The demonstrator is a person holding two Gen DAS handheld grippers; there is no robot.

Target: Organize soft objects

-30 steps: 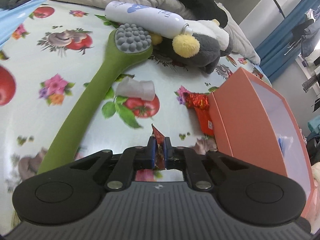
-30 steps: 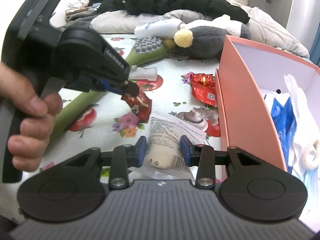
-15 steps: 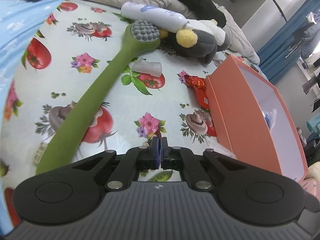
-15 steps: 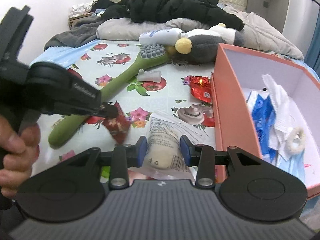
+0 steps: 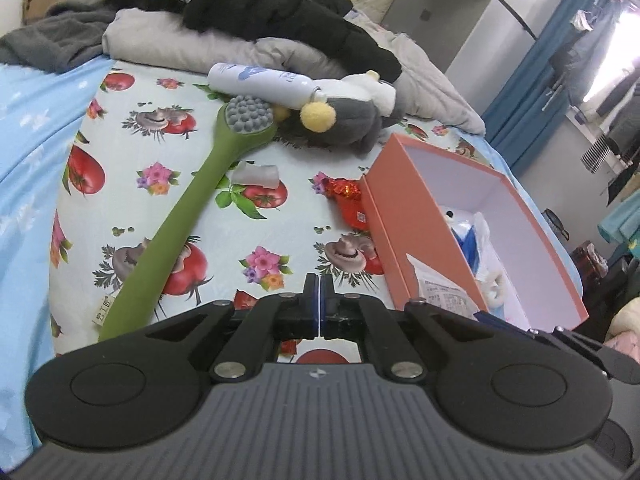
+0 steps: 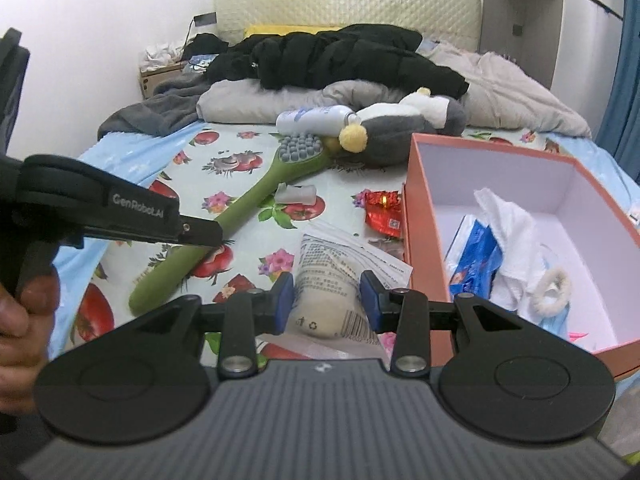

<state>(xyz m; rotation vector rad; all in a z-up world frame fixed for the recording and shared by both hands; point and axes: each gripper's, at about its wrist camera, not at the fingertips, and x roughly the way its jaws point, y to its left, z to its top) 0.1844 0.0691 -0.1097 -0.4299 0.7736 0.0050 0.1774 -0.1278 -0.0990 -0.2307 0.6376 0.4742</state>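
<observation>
Gripping a clear plastic packet with a pale soft lump inside (image 6: 326,300), your right gripper (image 6: 327,300) hasn't changed its clamp since a second ago. Your left gripper (image 5: 319,300) has gone fully together, empty; the small red wrapper (image 5: 246,300) it pinched now lies on the fruit-print bedsheet (image 5: 132,160) near the front edge. Both views sit higher now. Open salmon cardboard box (image 6: 560,184) sits at the bed's right edge, green long-handled silicone brush (image 5: 188,216) mid-sheet.
</observation>
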